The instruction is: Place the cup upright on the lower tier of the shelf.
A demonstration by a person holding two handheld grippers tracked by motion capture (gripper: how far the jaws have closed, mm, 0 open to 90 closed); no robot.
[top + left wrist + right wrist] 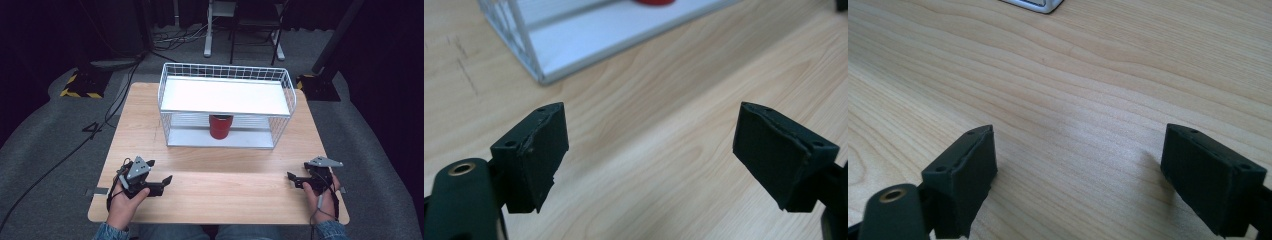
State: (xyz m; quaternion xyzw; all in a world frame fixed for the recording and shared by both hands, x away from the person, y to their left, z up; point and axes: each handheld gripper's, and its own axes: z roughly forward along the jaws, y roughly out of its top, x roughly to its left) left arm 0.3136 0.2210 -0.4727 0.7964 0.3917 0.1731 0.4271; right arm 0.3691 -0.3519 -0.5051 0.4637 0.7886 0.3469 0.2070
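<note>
Both hands are resting at the near edge of the wooden table, each holding a claw; the left gripper is sitting with its jaws spread wide and gripping nothing, and the right gripper is likewise gaping wide over bare wood; a red cup is standing upright on the lower shelf of the white wire rack at the table's far half, well apart from both claws and lying roughly between them, farther back
</note>
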